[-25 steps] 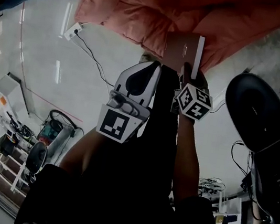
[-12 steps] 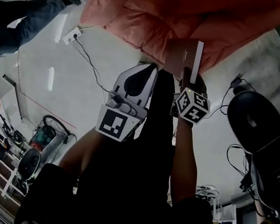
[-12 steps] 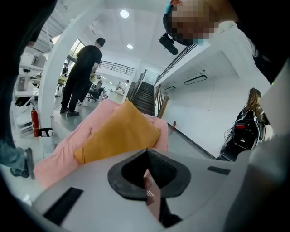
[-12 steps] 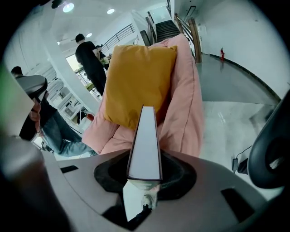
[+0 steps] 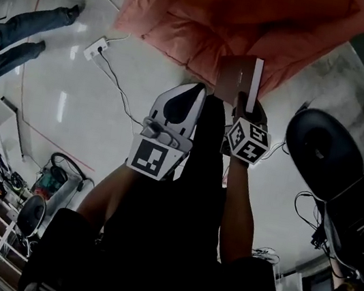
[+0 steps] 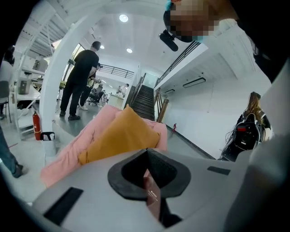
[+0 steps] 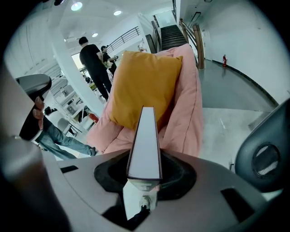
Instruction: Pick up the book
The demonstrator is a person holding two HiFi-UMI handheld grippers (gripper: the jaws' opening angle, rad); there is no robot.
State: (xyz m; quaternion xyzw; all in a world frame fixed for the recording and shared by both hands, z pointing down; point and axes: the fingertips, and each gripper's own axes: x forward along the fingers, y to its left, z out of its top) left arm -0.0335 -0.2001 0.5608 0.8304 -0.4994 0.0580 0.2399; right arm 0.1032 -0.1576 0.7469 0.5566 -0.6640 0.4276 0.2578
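The book (image 5: 238, 78), with a brown cover and white page edges, stands upright in the air above the pink sofa (image 5: 189, 18). My right gripper (image 5: 243, 104) is shut on its lower end. In the right gripper view the book (image 7: 145, 145) rises edge-on from the dark hollow where the right gripper (image 7: 144, 181) clamps it. My left gripper (image 5: 193, 89), white with a black teardrop recess, hangs just left of the book and apart from it. In the left gripper view a reddish-brown slab (image 6: 152, 199) shows in the left gripper's (image 6: 152, 192) dark hollow; how the jaws stand is hidden.
An orange cushion (image 7: 140, 86) leans on the pink sofa. A black office chair (image 5: 322, 154) stands to the right, with cables near it. A power strip (image 5: 95, 47) and its cord lie on the floor to the left. A person's legs (image 5: 13, 37) are at the far left.
Both grippers have lifted a little, the right one still holding the book. A person in jeans has come into the head view at the upper left and moved further left.
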